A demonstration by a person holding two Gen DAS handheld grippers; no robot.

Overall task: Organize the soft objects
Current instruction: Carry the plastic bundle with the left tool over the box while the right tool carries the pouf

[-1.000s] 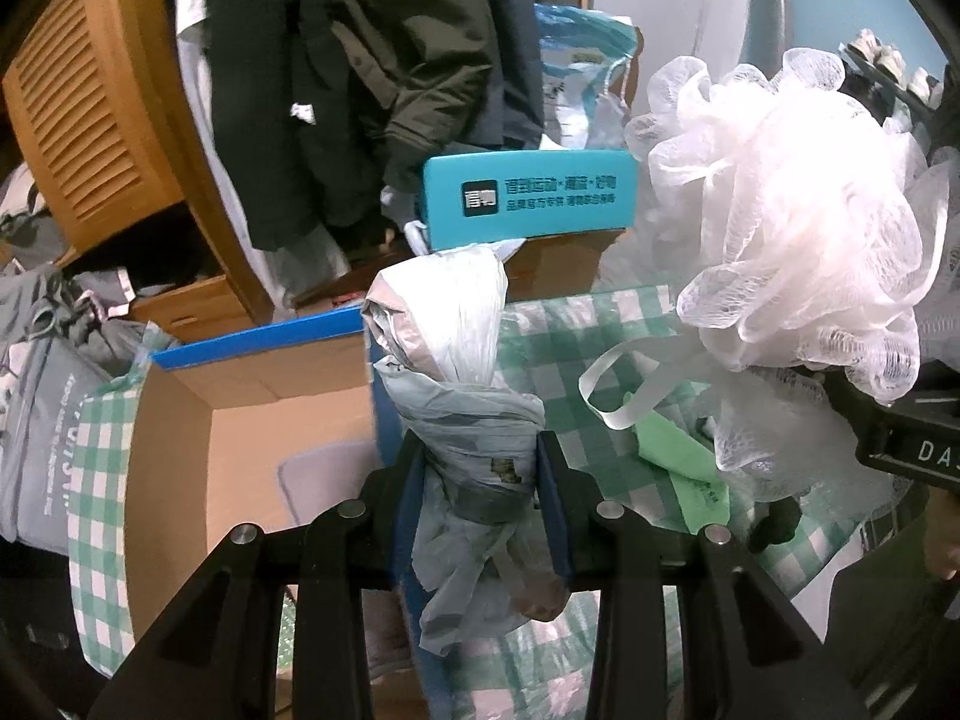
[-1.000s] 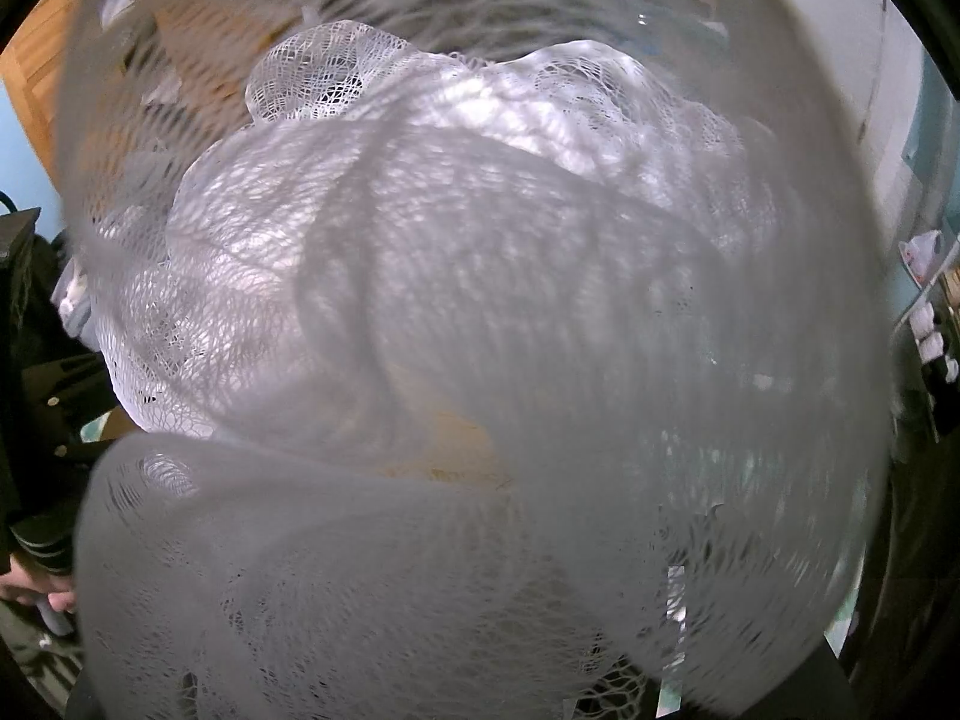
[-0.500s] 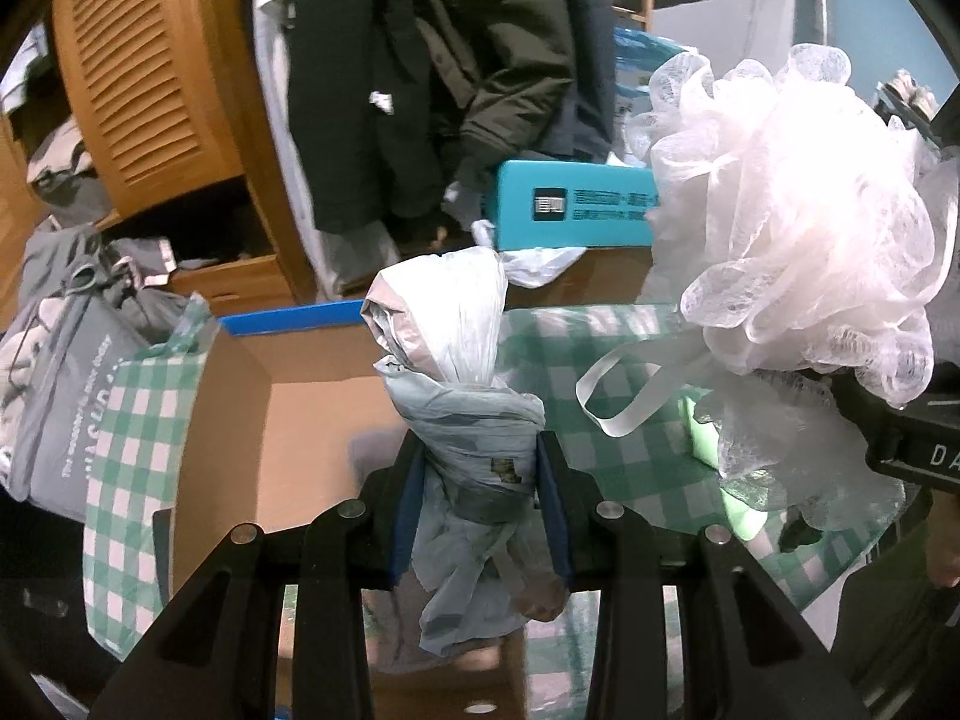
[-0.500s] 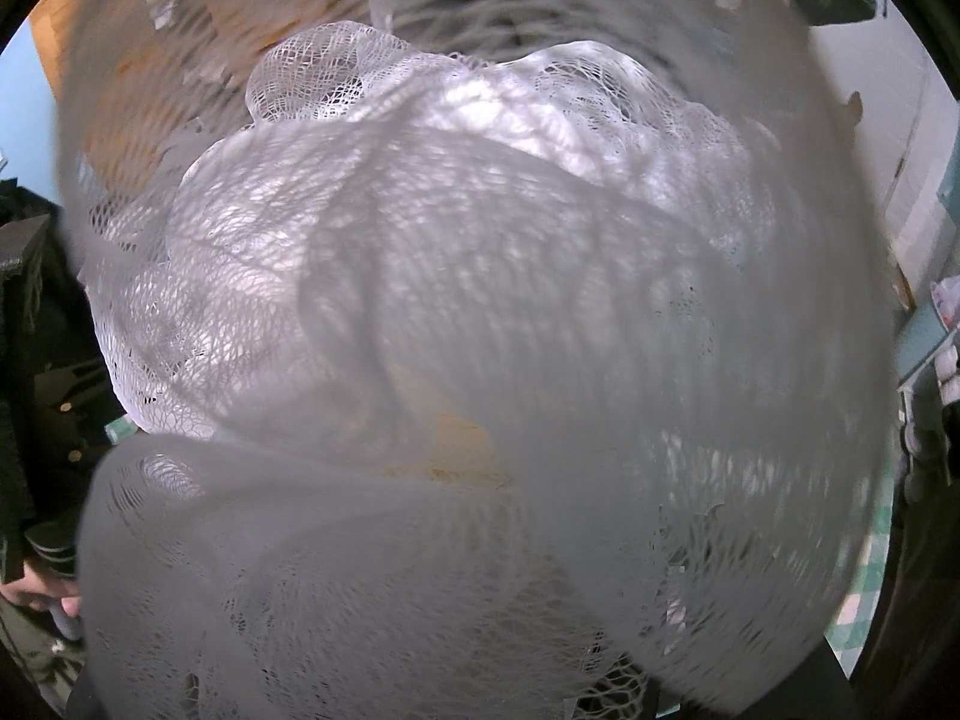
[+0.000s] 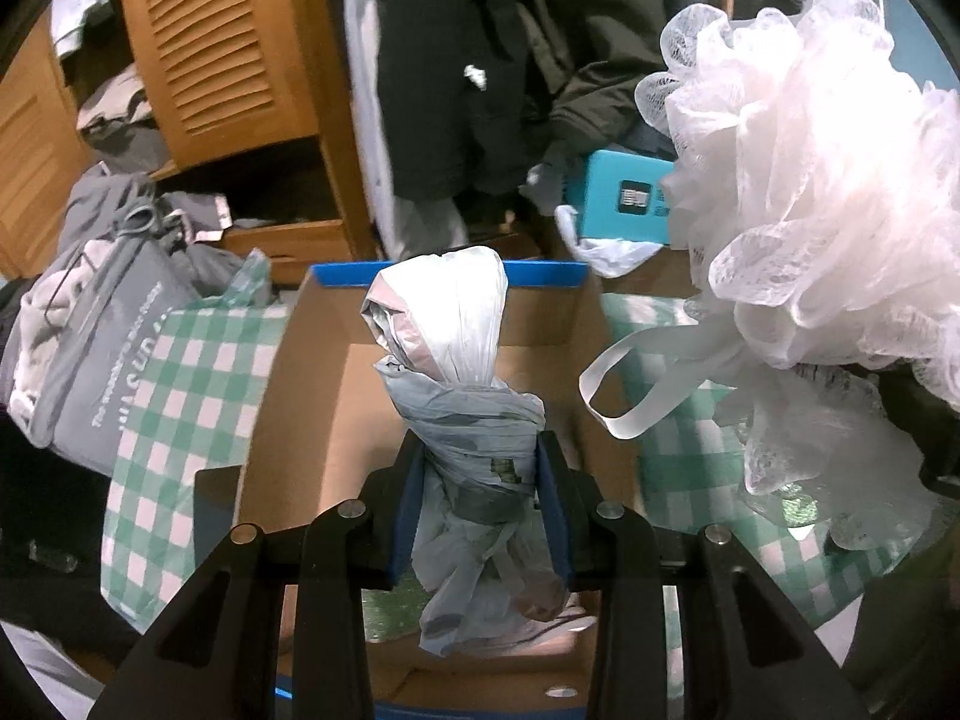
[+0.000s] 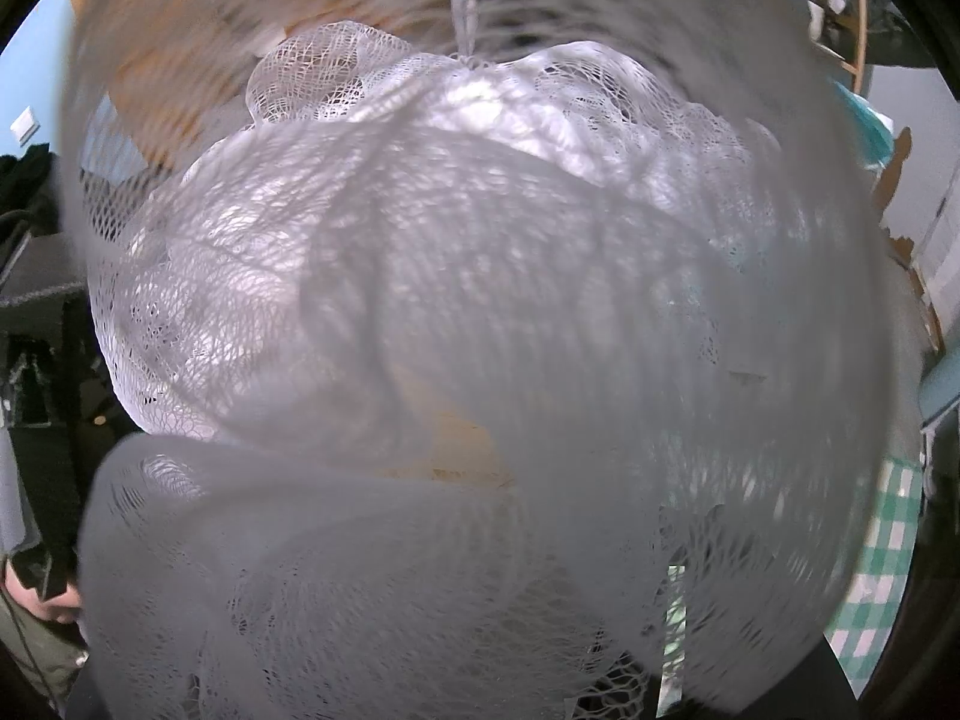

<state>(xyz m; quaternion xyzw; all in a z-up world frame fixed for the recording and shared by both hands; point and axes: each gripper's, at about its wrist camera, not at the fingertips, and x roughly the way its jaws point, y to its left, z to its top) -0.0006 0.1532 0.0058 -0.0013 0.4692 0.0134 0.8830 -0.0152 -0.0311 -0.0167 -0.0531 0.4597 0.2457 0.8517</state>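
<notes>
My left gripper (image 5: 478, 480) is shut on a twisted wad of pale grey plastic bags (image 5: 456, 396) and holds it upright above an open cardboard box (image 5: 312, 372) with a blue rim. A white mesh bath pouf (image 5: 816, 192) hangs at the right of the left wrist view, its white ribbon loop (image 5: 636, 384) dangling toward the box. The pouf (image 6: 456, 312) fills the right wrist view and hides the right gripper's fingers; the pouf stays fixed in front of that camera.
A green-and-white checked cloth (image 5: 180, 396) covers the surface around the box. A grey tote bag (image 5: 90, 330) sits at the left, a teal box (image 5: 624, 204) behind, and a wooden louvred wardrobe (image 5: 216, 48) with hanging dark coats (image 5: 468, 60) beyond.
The left gripper with the bag wad has swung left so the cardboard box now lies straight below it. The pouf keeps its place at the right.
</notes>
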